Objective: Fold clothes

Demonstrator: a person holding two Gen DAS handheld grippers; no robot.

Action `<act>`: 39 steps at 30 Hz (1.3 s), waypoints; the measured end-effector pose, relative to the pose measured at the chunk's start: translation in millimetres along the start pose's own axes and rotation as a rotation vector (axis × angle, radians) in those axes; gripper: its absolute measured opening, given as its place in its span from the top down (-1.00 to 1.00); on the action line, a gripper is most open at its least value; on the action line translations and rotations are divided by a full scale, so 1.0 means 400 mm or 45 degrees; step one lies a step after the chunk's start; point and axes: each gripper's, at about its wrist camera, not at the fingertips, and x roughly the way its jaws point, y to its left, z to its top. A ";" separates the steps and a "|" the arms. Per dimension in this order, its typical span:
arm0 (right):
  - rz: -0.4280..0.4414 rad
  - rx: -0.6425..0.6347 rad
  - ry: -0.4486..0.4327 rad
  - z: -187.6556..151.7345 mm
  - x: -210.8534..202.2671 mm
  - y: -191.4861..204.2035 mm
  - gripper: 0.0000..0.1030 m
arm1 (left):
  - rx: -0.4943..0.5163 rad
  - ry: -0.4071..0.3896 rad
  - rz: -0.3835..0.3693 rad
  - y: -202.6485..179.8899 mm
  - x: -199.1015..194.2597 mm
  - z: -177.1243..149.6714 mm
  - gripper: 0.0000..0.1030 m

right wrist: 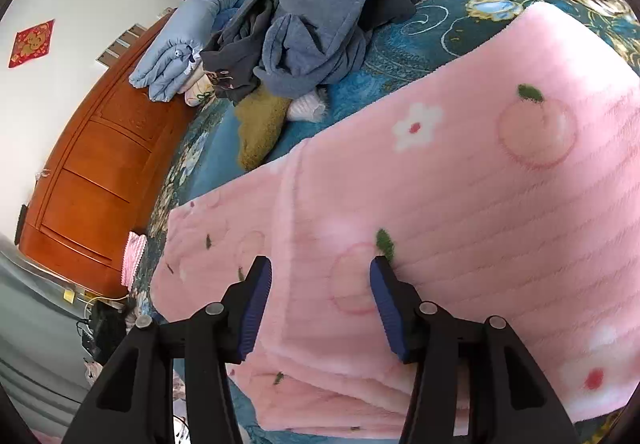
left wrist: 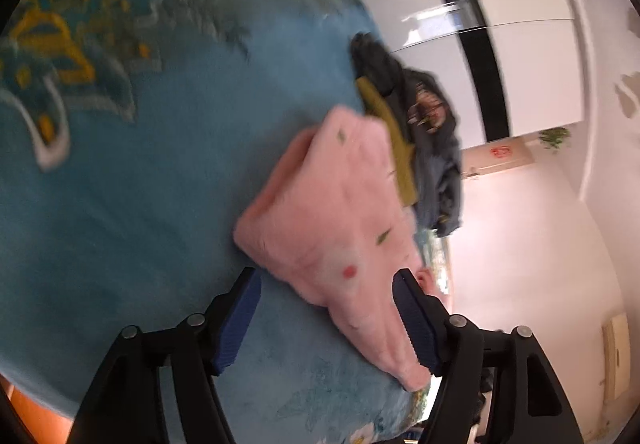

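Observation:
A pink fleece garment with peach and flower prints lies folded on the blue bed cover. My right gripper is open just above its near part, holding nothing. In the left wrist view the same pink garment lies ahead, and my left gripper is open, with one thin end of the garment between the fingers but not pinched. A heap of grey-blue and dark clothes with an olive piece lies beyond it; the heap also shows in the left wrist view.
A folded light blue quilt lies at the bed's head by the orange wooden headboard. The bed edge drops to the floor at the right of the left wrist view. White walls surround the bed.

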 end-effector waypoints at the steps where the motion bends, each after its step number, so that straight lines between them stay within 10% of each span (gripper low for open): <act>1: 0.007 -0.002 -0.001 -0.002 -0.003 0.003 -0.02 | -0.018 -0.001 0.001 0.000 0.017 0.001 -0.40; 10: 0.022 -0.003 -0.017 -0.029 -0.027 0.008 -0.03 | -0.104 -0.203 -0.067 -0.020 0.065 0.021 -0.37; 18: -0.002 -0.010 -0.007 -0.031 -0.022 0.020 -0.03 | -0.129 -0.273 -0.044 -0.022 0.073 0.054 0.51; 26: 0.017 -0.028 -0.042 -0.032 -0.039 0.056 -0.03 | 0.096 -0.369 -0.214 -0.158 -0.018 0.102 0.56; 34: -0.004 0.040 -0.013 -0.058 0.000 0.013 -0.07 | -0.163 -0.293 -0.073 0.040 0.012 0.082 0.56; 39: 0.021 0.025 -0.039 -0.058 -0.013 0.027 -0.07 | -0.097 -0.302 -0.035 -0.019 -0.005 0.085 0.55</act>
